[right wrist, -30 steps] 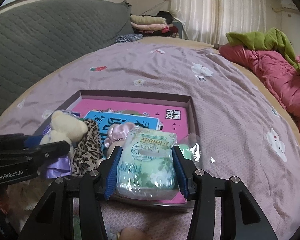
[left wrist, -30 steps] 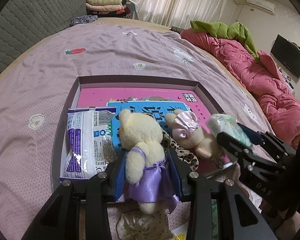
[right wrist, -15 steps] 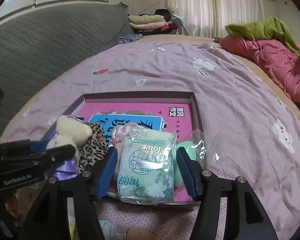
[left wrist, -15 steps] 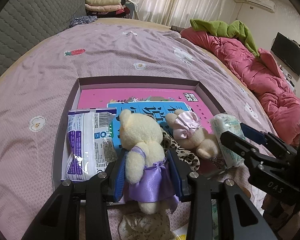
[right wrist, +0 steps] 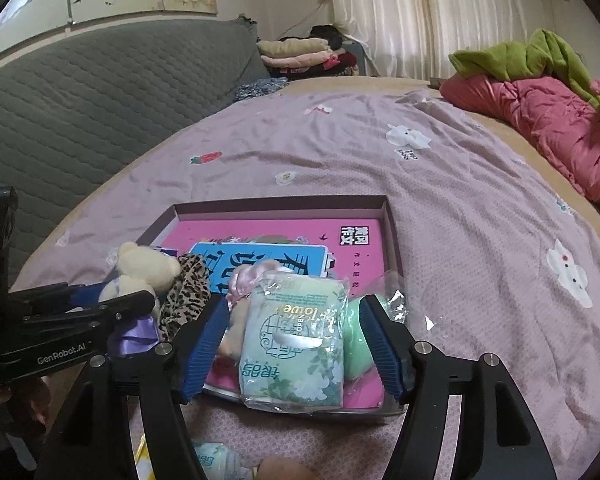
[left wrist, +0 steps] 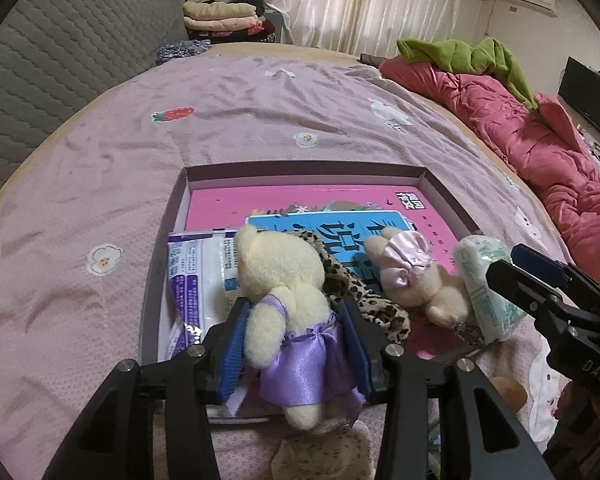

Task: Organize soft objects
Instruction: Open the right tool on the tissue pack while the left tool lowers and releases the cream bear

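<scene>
A shallow purple box point(left wrist: 300, 169) lies on the bed and holds pink and blue books. My left gripper point(left wrist: 296, 344) is shut on a cream teddy bear in a purple dress point(left wrist: 288, 304), over the box's near edge. My right gripper point(right wrist: 296, 344) is open, its fingers apart on either side of a green tissue pack point(right wrist: 296, 344) that rests on the box's near right corner. The pack also shows in the left wrist view point(left wrist: 488, 284). A second small bear with a pink bow point(left wrist: 412, 276), a leopard-print cloth point(left wrist: 352, 284) and a white-purple packet point(left wrist: 192, 280) lie in the box.
The bed has a purple sheet point(left wrist: 260, 120). A red quilt with a green garment point(left wrist: 520, 120) lies along the right side. A grey headboard point(right wrist: 100, 92) and folded clothes point(right wrist: 300, 52) are at the back. Another tissue pack point(right wrist: 216, 460) lies near the front edge.
My right gripper opened and let go of the green tissue pack, which now rests on the box's corner, and drew back a little. My left gripper still holds the bear.
</scene>
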A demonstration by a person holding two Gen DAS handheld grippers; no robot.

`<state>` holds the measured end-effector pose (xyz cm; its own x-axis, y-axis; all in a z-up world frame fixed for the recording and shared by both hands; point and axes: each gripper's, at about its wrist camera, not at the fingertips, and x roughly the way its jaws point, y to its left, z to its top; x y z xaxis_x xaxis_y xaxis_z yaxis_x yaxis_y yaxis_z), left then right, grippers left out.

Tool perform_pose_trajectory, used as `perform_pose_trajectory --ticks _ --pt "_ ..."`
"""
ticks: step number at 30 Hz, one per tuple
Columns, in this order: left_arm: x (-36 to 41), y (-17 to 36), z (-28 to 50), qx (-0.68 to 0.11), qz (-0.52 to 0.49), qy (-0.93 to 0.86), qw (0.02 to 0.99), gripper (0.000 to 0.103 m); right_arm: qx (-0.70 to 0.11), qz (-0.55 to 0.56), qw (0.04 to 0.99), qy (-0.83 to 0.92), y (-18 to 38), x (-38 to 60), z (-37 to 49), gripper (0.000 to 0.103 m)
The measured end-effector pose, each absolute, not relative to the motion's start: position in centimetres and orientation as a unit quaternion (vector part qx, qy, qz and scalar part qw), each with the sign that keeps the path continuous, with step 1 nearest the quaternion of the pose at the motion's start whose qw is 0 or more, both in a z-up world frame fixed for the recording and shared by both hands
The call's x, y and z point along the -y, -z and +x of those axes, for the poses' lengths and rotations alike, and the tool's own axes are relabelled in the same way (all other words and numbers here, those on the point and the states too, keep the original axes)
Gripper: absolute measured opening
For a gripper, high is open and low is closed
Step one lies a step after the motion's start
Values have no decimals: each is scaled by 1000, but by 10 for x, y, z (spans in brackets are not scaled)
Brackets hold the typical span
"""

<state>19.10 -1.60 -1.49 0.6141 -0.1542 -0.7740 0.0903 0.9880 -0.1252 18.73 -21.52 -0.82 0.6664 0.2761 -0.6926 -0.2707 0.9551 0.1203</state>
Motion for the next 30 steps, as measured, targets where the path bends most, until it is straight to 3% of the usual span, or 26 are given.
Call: perform_pose_trajectory --ticks 4,30 --pt "14 13 190 -429 -30 61 901 53 -381 2 912 -154 8 214 187 70" --pt "-4 -2 179 -414 -41 40 908 60 -388 10 908 -158 10 216 187 72"
